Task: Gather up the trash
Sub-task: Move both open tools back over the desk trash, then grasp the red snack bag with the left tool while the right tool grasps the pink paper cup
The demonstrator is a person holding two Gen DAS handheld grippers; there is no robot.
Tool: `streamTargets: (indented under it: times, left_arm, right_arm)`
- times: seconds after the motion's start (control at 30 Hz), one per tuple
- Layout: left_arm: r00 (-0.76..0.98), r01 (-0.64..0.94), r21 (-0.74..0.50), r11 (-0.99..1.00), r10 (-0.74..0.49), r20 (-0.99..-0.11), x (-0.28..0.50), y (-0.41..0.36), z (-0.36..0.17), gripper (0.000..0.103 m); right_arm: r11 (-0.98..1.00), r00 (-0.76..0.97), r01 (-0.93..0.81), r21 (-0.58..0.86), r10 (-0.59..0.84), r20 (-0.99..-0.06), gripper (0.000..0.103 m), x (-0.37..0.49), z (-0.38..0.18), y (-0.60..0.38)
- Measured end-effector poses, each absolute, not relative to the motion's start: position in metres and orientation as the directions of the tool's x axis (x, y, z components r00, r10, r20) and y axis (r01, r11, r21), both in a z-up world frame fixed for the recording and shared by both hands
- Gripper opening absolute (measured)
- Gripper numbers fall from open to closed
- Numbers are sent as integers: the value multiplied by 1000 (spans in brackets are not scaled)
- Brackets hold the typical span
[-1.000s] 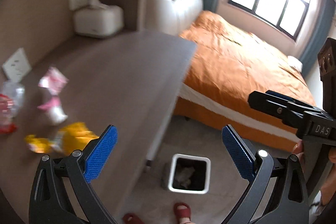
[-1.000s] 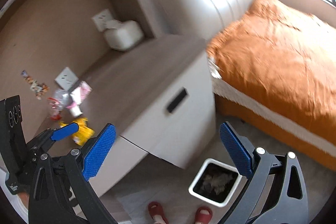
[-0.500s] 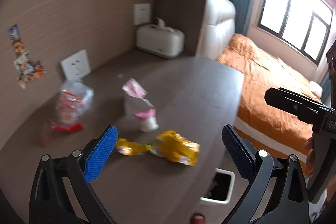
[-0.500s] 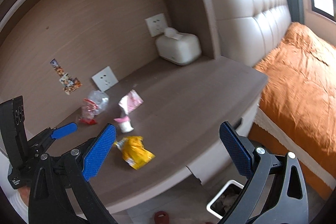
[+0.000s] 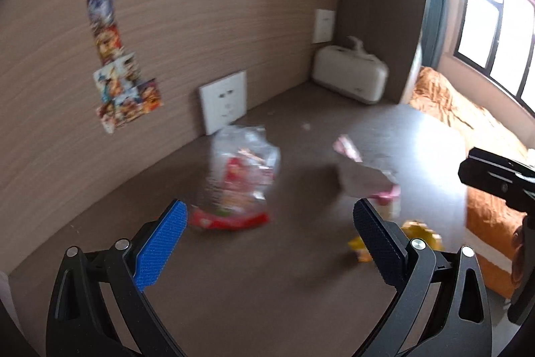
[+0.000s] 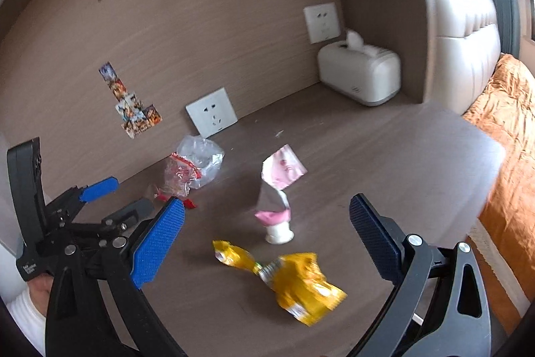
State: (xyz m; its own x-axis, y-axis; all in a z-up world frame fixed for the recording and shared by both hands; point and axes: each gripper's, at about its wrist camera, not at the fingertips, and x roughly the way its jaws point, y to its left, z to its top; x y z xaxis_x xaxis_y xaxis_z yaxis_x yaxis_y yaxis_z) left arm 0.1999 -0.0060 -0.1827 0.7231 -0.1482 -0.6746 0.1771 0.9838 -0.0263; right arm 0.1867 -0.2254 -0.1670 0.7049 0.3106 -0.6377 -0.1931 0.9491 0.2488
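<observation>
Room: bedroom alcove with a wood-grain wall, stickers point(image 6: 135, 107) and a wall socket point(image 6: 211, 112) on it; an orange bed point(image 6: 508, 136) lies to the right.
Desk: dark brown desk point(image 6: 384, 156) carrying a white tissue box point(image 6: 359, 74) in the back corner.
Trash: clear bag with red print point(image 6: 189, 169) near the socket; pink-and-white wrapper point(image 6: 279, 189) mid-desk, standing crumpled; yellow wrapper point(image 6: 294, 280) nearest the front edge.
Left tool point(image 5: 267, 243): jaws wide apart, empty, above the desk and facing the clear bag, which looks blurred here, so its exact outline is uncertain.
Right tool point(image 6: 267, 240): jaws wide apart, empty, above the desk with the yellow wrapper between its fingers in view.
</observation>
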Motion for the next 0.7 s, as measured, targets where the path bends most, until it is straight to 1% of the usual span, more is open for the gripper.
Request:
streamTargets:
  times: [0.1,0.3,0.4,0.47,0.5,0.53,0.57,0.6,0.63,0.67,0.7]
  left_arm:
    - [710,181,-17,983,-142,-690,219,8,-197,98]
    - [666,221,2,975,-149,-731,254,12,-229,98]
    - [642,242,-12,970,-169,-748,265,11,-241,98]
    - [617,261,-44,964,-201,-760,271,11,-247,97]
    - [613,259,-55,964,-208,-762,274,11,-250,89]
    - [604,260,-64,963,-214,-767,275,11,-252,80]
    - [587,269,-82,960,-230,-776,276,11,-255,61]
    - [576,270,-94,958,-239,-782,276,11,-257,55]
    - [579,270,-94,958,-240,-779,275,10,-258,52]
    - [578,278,-99,955,-249,-777,272,10,-257,46]
    - [581,279,-98,955,-250,-775,271,9,-256,33]
  right_arm:
    - [954,682,-188,235,298,-667,98,206,-184,-208]
    - [971,641,-164,172,237,-730,98,237,-217,-189]
    - [978,625,-154,144,209,-753,98,248,-229,-184]
    - [980,612,-146,133,195,-766,98,254,-237,-183]
    - [982,606,-139,127,186,-773,98,257,-241,-182]
    - [983,600,-135,124,180,-779,98,259,-243,-182]
    - [983,590,-133,126,180,-787,94,260,-247,-183]
    - [984,584,-129,126,178,-792,78,262,-250,-182]
    - [984,579,-125,125,174,-796,68,263,-253,-183]
    - [986,574,-119,119,166,-802,48,263,-256,-183]
    - [985,572,-120,123,169,-803,38,264,-257,-183]
